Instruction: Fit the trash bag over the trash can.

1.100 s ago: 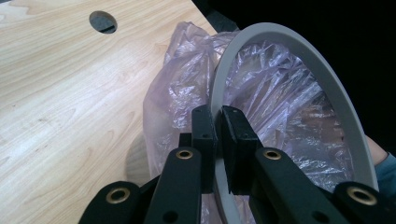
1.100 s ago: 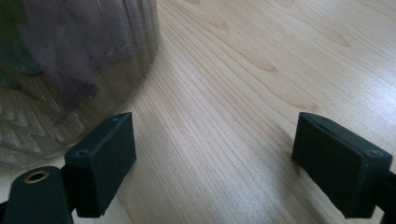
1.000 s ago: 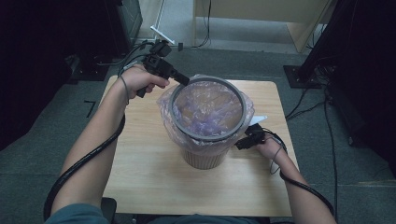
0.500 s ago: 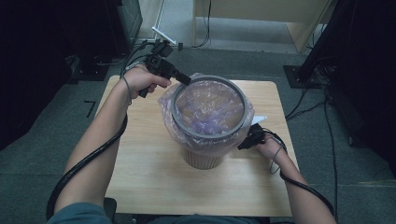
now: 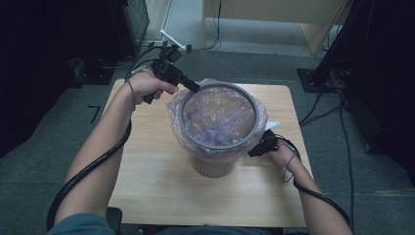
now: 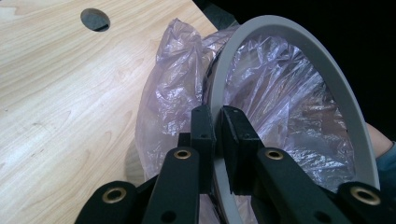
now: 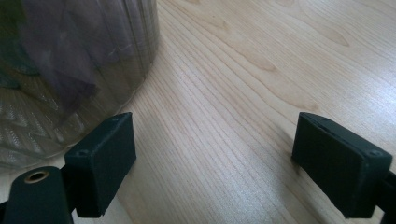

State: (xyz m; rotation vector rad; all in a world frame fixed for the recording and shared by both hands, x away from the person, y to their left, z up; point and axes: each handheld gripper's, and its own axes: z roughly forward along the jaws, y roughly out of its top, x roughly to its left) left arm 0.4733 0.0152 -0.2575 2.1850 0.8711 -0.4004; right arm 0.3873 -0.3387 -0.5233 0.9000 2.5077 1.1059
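Pinching the grey ring (image 6: pixel 299 51) of the waste bin (image 5: pixel 215 164) at its far-left edge, the left tongs (image 6: pixel 215 123) clamp it over the purple bag liner (image 6: pixel 173 88). The bin stands mid-worktop (image 5: pixel 151 181). The right tongs (image 7: pixel 224 158) rest spread wide beside the bin's base, touching nothing.
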